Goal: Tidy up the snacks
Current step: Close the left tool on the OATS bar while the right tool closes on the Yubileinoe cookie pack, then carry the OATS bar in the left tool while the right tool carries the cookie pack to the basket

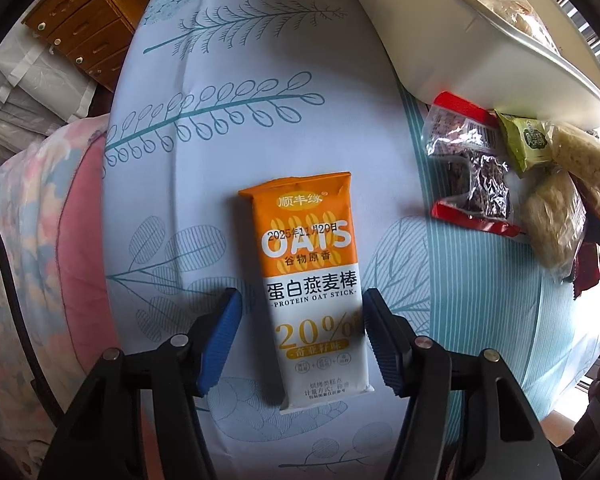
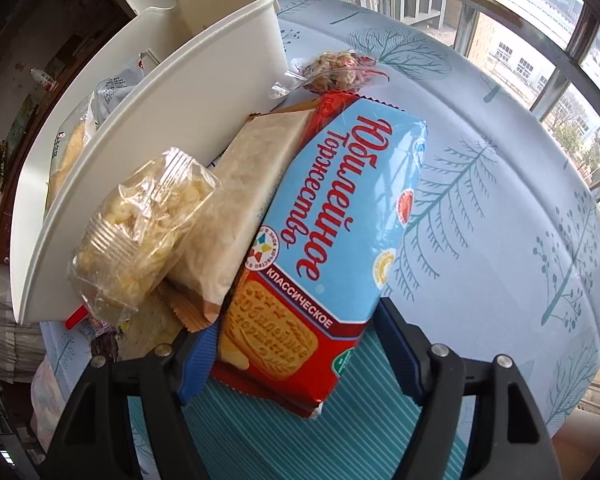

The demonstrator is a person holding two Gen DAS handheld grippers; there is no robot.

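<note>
In the left wrist view an orange and white oat stick packet (image 1: 314, 280) lies flat on the leaf-patterned tablecloth (image 1: 228, 128). My left gripper (image 1: 302, 336) is open, its blue pads on either side of the packet's lower half, apart from it. In the right wrist view a blue and red biscuit pack (image 2: 332, 236) lies tilted on a pile of snacks beside a white bin (image 2: 172, 148). My right gripper (image 2: 296, 348) is open around the pack's red lower end; the left pad looks close to it.
Clear bags of puffed snacks (image 2: 140, 236) and a beige packet (image 2: 244, 200) lean on the bin. A dark snack bag with red ends (image 1: 470, 168), a green packet (image 1: 526, 140) and pale bags (image 1: 556, 216) lie at the right. A wooden drawer unit (image 1: 80, 24) stands beyond the table.
</note>
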